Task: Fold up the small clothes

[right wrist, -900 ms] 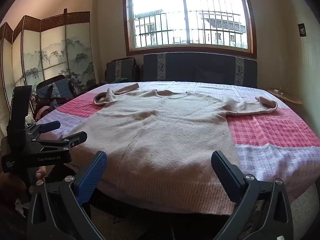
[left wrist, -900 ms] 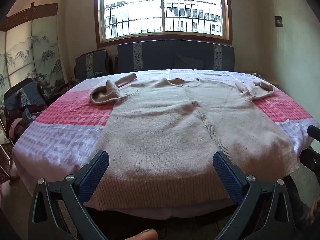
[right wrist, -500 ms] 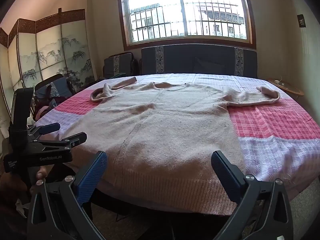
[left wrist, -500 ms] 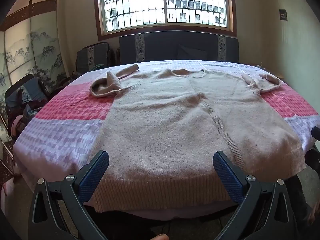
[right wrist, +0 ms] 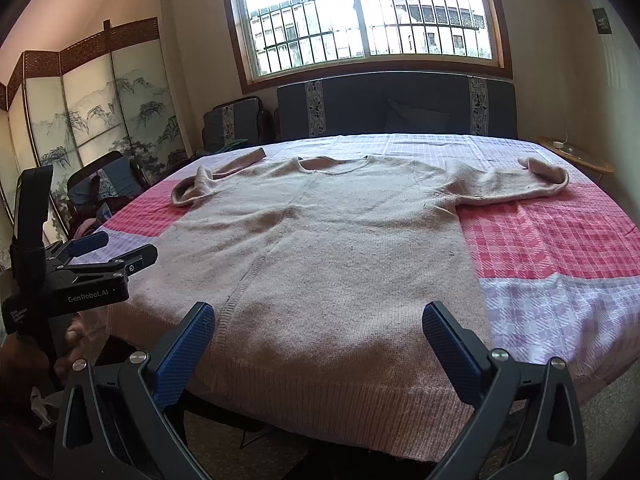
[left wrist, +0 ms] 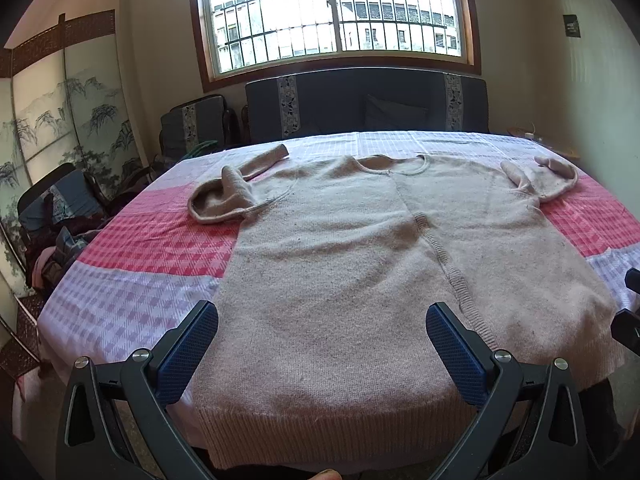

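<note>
Sweater [left wrist: 340, 272] spread flat on checked cloth [left wrist: 132, 304] over table, hem hanging over near edge, collar toward far edge by window. Both sleeves bent back near far corners. Left gripper [left wrist: 320, 344] above hem, jaws wide, nothing between. Right gripper [right wrist: 318, 340] likewise wide and empty, over hem toward right edge.

daylit room, backlit, sharp.
window [left wrist: 336, 20] blown out with glare; sweater [left wrist: 360, 280] evenly lit, soft shadows; fisheye bends edges, corners black.
</note>
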Available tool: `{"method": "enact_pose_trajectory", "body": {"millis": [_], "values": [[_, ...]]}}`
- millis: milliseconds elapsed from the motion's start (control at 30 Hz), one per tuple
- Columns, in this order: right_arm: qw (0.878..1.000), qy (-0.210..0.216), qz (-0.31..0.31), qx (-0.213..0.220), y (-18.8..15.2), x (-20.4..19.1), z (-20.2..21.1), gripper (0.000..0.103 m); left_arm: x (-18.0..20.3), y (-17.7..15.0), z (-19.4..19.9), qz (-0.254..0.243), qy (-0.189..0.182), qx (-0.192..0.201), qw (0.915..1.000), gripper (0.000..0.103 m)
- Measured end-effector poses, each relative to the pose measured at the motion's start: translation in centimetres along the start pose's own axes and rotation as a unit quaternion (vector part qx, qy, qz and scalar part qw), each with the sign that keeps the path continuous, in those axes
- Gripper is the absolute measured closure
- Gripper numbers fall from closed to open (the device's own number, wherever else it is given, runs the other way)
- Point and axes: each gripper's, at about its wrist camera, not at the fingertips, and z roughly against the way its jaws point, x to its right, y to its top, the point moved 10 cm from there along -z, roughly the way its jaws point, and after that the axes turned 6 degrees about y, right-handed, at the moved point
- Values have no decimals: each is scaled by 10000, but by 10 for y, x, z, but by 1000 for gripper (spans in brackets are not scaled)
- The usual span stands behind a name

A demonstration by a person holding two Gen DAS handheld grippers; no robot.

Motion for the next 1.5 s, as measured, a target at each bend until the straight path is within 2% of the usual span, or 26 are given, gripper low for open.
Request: {"method": "enact_pose_trajectory", "body": {"millis": [467, 867, 1033, 1167, 1300, 1467, 1500], "values": [[9999, 70, -21, -109, 37, 12, -33, 0, 16, 34, -34, -204, -89, -85, 9997, 0], [9996, 162, -91, -226, 65, 36, -58, 0, 31, 47, -71, -244, -211, -314, 9990, 0], [9968, 135, -789, -54, 75, 86, -48, 0, 35, 47, -85, -211, -311, -391, 9985, 0], [9878, 67, -1551, 94, 75, 140, -37, 1, 42, 44, -98, -210, -391, -539, 9976, 0], [9788, -20, -2039, 175, 78, 189, -35, 15, 49, 42, -106, -227, -425, -619, 9969, 0], [9726, -324, -2287, 280, 90, 250, -37, 20, 57, 45, -114, -318, -405, -685, 9963, 0], [9724, -421, -2278, 263, 93, 261, -39, 25, 59, 46, -114, -326, -393, -684, 9964, 0]]}}
